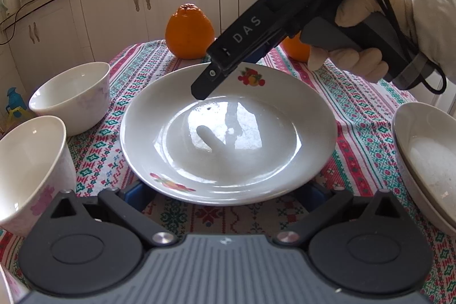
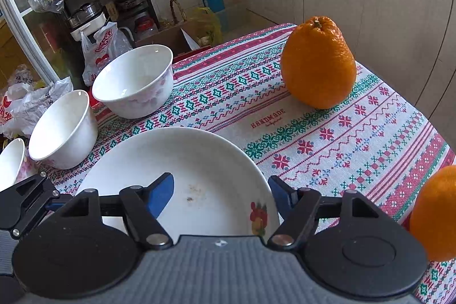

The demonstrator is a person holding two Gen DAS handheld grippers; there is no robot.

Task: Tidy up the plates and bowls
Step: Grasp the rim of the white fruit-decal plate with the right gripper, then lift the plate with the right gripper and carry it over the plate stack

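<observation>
A: Plate [image 1: 228, 133] first — where does it lie from each tool?

B: Start at the left gripper [image 1: 225, 190]. Its blue pads sit spread wide, one at each side of the plate's near rim, low by the cloth. Nothing is pinched between them. The plate lies straight ahead of it, flat on the patterned tablecloth [image 1: 356, 116].

A: And the other one?

B: The right gripper [image 2: 221, 190] comes from the far side, pointing down over the rim with the fruit print. In its own view the jaws stand apart: the left pad is over the plate's inside, the right pad is outside the rim, so the rim runs between them. Whether either pad touches the china, I cannot tell.

A: So which is nearer?

B: Both are at the rim, on opposite edges. I'd judge the right one better placed, since it already straddles the edge and only needs to close.

A: Long axis?

B: None; the plate is round, so the approach turns on the rim alone.

A: Where would it go?

B: Probably to the stacked dishes [image 1: 427, 161] on the right edge of the left view. The bowls [image 2: 134, 81] stand well apart on the other side, with an orange [image 2: 319, 64] beyond.
</observation>
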